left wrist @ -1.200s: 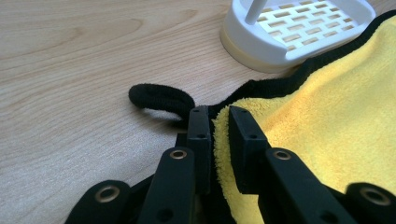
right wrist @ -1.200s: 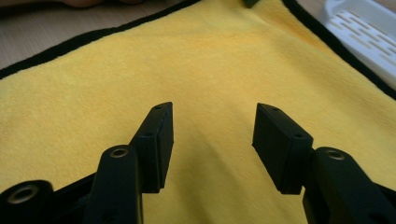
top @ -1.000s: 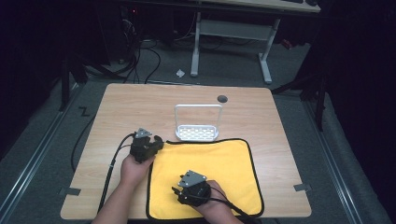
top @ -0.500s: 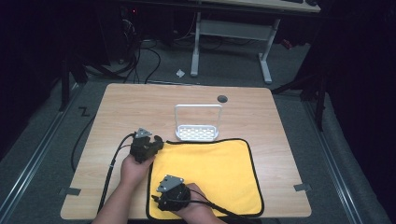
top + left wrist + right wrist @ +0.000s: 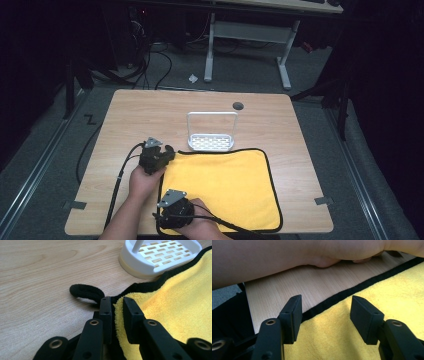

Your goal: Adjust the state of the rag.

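Forearms low over table edge, right gripper (image 5: 165, 212) jaws opening.

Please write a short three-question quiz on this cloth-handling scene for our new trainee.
1. True or false: the left gripper is shut on a corner of the yellow cloth.
2. What do the right gripper's open jaws hover over?
A. the white rack
B. the cloth's black-trimmed edge
C. bare floor
3. Which thing stands on the wooden table just beyond the cloth's far edge?

Key
1. True: the cloth's corner is pinched between its jaws, beside the black loop.
2. B; those jaws have just been opening, with nothing pinched between them.
3. The white rack.
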### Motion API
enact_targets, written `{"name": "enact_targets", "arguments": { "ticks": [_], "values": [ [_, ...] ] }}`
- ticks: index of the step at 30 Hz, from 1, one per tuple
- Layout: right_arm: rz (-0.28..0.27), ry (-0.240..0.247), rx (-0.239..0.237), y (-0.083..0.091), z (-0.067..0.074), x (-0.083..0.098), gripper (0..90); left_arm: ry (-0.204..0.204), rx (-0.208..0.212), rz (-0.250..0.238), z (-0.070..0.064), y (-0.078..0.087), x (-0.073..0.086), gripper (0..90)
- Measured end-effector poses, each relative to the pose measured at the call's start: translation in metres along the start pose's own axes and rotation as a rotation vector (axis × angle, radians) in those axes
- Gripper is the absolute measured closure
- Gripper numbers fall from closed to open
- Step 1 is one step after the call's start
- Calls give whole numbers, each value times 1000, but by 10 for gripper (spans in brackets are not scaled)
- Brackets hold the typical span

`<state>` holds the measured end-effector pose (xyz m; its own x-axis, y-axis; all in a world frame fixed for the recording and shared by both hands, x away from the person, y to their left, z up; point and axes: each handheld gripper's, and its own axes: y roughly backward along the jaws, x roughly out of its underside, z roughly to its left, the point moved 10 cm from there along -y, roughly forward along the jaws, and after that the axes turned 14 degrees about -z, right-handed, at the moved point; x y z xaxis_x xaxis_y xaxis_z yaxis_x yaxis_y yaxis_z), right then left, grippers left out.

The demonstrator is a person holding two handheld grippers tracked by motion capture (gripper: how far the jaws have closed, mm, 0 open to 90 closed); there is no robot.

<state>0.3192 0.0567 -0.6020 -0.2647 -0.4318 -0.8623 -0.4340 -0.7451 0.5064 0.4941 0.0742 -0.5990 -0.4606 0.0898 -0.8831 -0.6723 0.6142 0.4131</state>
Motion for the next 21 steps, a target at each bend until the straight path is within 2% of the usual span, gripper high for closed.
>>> {"name": "enact_targets", "arguments": {
  "ticks": [4, 10, 14, 18, 21],
  "values": [
    [0, 5, 10, 0, 1, 1, 460, 1, -1, 1, 0, 0, 0, 778],
    [8, 42, 38, 3, -6, 1, 627, 1, 0, 2, 0, 0, 0, 778],
    [9, 41, 51, 8, -14, 1, 752, 4, 3, 1, 0, 0, 0, 777],
    [-25, 36, 55, 17, -17, -4, 808, 6, 2, 1, 0, 0, 0, 777],
    [-65, 59, 70, 26, -19, -8, 828, 10, 0, -1, 1, 0, 0, 777]
  ]
}}
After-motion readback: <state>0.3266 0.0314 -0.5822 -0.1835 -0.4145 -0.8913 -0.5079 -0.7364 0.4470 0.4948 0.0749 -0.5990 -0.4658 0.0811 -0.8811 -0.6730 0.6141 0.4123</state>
